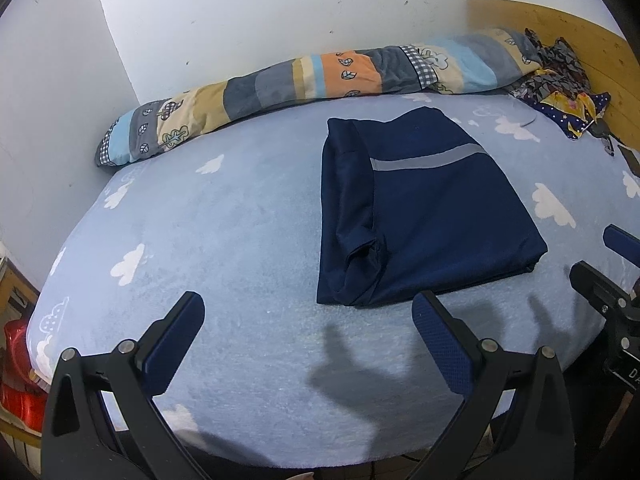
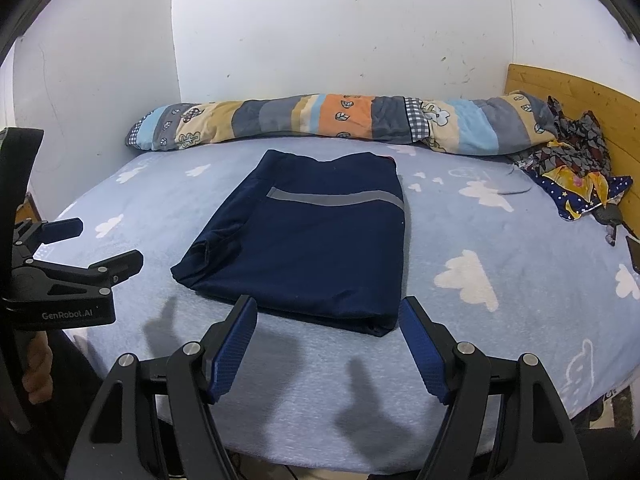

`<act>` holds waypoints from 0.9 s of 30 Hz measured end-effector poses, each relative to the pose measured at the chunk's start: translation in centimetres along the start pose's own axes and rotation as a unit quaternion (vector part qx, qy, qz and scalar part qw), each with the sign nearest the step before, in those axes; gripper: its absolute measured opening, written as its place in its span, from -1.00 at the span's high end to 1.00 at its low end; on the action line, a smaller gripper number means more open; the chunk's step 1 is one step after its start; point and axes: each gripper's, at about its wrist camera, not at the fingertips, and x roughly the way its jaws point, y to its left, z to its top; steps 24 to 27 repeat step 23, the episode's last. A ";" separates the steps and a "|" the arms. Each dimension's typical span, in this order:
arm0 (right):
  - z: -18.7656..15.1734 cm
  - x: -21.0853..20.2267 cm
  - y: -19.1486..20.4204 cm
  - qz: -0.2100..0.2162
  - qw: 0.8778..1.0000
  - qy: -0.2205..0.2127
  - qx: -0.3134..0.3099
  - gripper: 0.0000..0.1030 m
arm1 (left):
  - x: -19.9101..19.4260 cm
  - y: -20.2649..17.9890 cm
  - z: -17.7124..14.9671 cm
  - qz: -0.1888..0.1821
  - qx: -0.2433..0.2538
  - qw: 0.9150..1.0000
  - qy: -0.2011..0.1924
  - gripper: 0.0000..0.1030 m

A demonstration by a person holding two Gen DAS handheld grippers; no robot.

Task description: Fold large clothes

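Observation:
A navy garment (image 1: 424, 216) (image 2: 316, 240) with a grey stripe lies folded into a flat rectangle on the light blue bed sheet (image 1: 224, 216) (image 2: 496, 236). My left gripper (image 1: 308, 304) hovers open above the sheet, just short of the garment's near edge, with nothing between its fingers. My right gripper (image 2: 328, 308) is also open and empty, its fingertips close above the garment's near right corner. The left gripper (image 2: 106, 242) also shows at the left of the right wrist view, held by a hand. The right gripper's fingers (image 1: 600, 284) show at the right edge of the left wrist view.
A rolled patchwork quilt (image 1: 320, 76) (image 2: 340, 120) lies along the wall at the back of the bed. A pile of patterned cloth (image 1: 560, 84) (image 2: 580, 168) sits at the back right by the wooden headboard (image 1: 576, 36) (image 2: 576, 92). A red object (image 1: 18, 376) lies beyond the bed's left edge.

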 end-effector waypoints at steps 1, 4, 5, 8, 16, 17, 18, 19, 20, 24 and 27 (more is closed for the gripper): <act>0.0 0.0 0.0 0.002 1.000 0.000 0.001 -0.47 | 0.0 0.0 0.0 -0.001 0.000 1.000 0.000 -1.00; 0.0 0.0 0.0 0.000 1.000 0.000 0.001 -0.47 | 0.1 0.0 0.0 -0.007 -0.002 1.000 0.009 -1.00; 0.0 0.0 0.0 0.000 1.000 0.001 0.001 -0.47 | 0.2 0.0 0.1 -0.008 -0.003 1.000 0.011 -1.00; 0.1 0.1 -0.1 0.000 1.000 0.002 0.001 -0.47 | 0.2 0.0 0.2 -0.005 -0.002 1.000 0.013 -1.00; 0.1 0.2 -0.1 -0.001 1.000 0.003 0.001 -0.47 | 0.0 -0.3 0.2 0.007 0.007 1.000 0.017 -1.00; 0.1 0.3 -0.2 0.000 1.000 0.004 0.003 -0.47 | 0.1 -0.2 0.3 0.005 0.005 1.000 0.022 -1.00; 0.1 0.2 -0.2 -0.001 1.000 0.004 0.003 -0.47 | 0.1 -0.1 0.3 0.003 0.003 1.000 0.027 -1.00; 0.1 0.2 -0.2 -0.002 1.000 0.003 0.004 -0.47 | 0.1 0.0 0.3 0.006 0.004 0.999 0.035 -1.00; 0.0 0.2 -0.2 -0.002 1.000 0.003 0.005 -0.47 | 0.0 0.1 0.3 0.023 0.001 0.999 0.032 -1.00; 0.1 0.3 -0.4 -0.002 1.000 0.005 0.013 -0.47 | -0.3 0.4 0.4 0.034 0.001 0.999 0.022 -1.00; 0.1 0.3 -0.4 -0.002 1.000 0.005 0.013 -0.47 | -0.3 0.4 0.4 0.034 0.001 0.999 0.022 -1.00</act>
